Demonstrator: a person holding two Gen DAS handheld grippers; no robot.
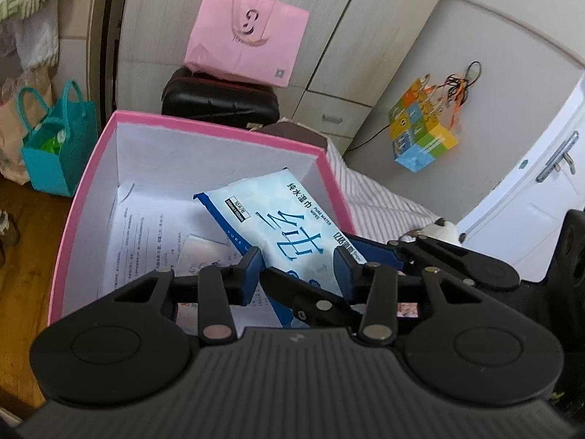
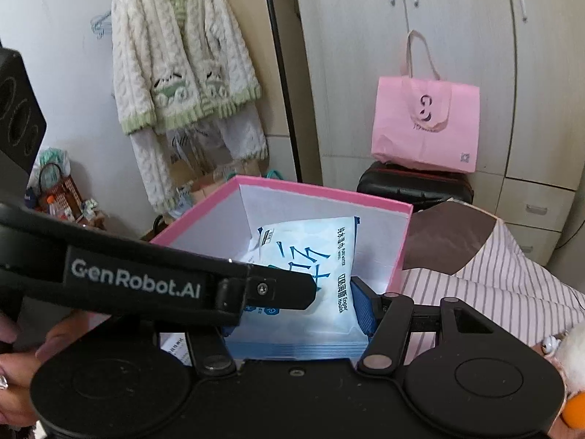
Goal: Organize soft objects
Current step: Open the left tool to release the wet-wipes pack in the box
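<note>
A light-blue pack of wet wipes (image 1: 281, 226) lies tilted inside a pink box with a white inside (image 1: 91, 183), resting on printed paper sheets (image 1: 146, 234). My left gripper (image 1: 298, 267) hangs over the box's near edge with its blue pads apart; the pack shows between them and contact is unclear. My right gripper (image 2: 292, 311) has its blue pads on both sides of the same pack (image 2: 310, 256) and holds it over the box (image 2: 329, 190). The left gripper's black arm (image 2: 146, 285) crosses in front of the right wrist view.
The box stands on a striped cloth (image 2: 493, 274). Behind it are a black case (image 1: 219, 98) with a pink bag (image 1: 248, 36) on top and white cupboards. A teal bag (image 1: 55, 146) sits on the floor at left. A plush toy (image 2: 570, 351) lies at right.
</note>
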